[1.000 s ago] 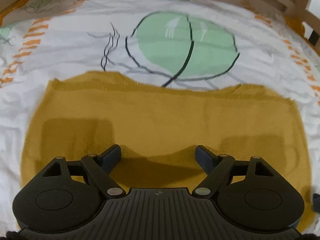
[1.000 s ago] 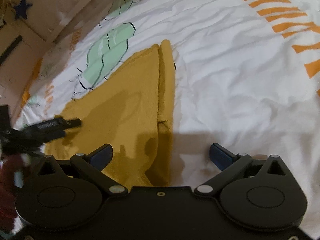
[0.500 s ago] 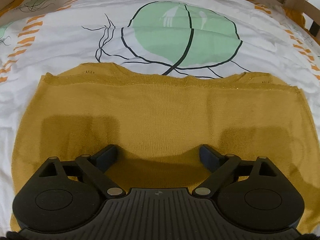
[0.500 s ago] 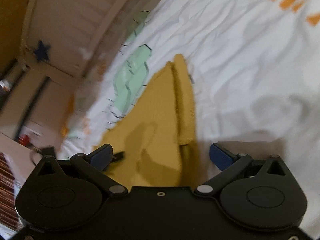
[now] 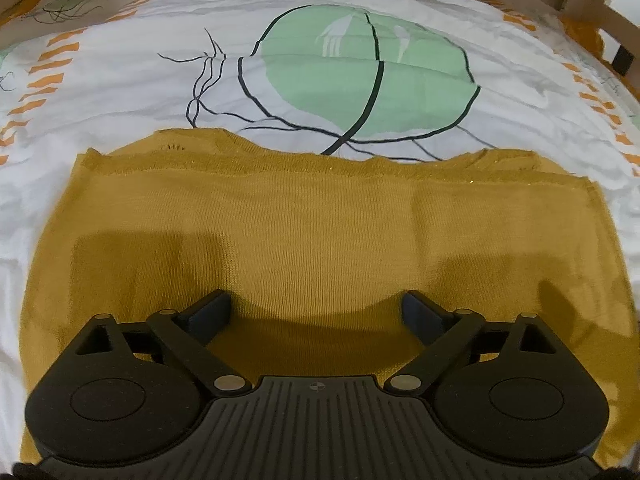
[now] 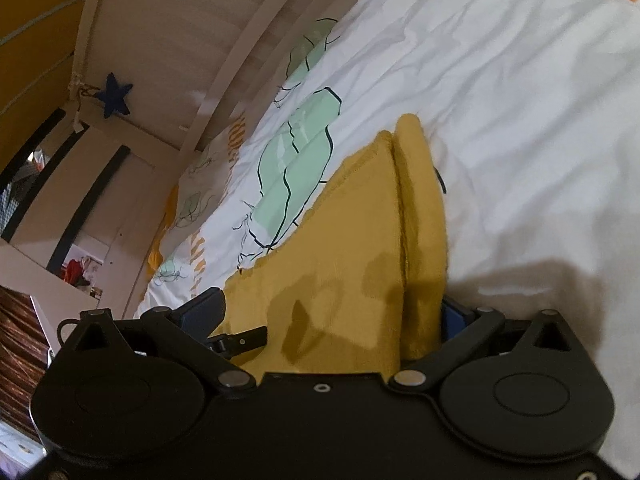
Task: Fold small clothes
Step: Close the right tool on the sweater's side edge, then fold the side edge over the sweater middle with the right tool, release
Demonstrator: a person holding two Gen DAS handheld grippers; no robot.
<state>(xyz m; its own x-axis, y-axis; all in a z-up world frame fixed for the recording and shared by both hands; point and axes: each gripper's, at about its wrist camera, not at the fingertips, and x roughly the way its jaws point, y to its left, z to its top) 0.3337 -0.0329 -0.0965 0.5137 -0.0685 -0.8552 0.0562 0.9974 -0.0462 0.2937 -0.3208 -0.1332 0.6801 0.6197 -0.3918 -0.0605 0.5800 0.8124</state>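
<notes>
Two grippers work over a mustard knit garment [image 5: 320,232] spread flat on a white printed bedsheet [image 5: 120,92]. The left gripper [image 5: 316,312] hovers with its jaws spread wide and empty above the near hem; the right gripper [image 6: 332,312], also spread, straddles the doubled side edge without yet pinching it. Soft, light and limp, the knit will likely sag unless taken at that thick folded edge or a corner. A wooden bed rail [image 6: 224,92] runs well apart behind; nothing lies on the cloth.

Black hand-held gripper [image 5: 316,310] with ribbed body, silver pivots, navy fingertips [image 5: 212,312].
</notes>
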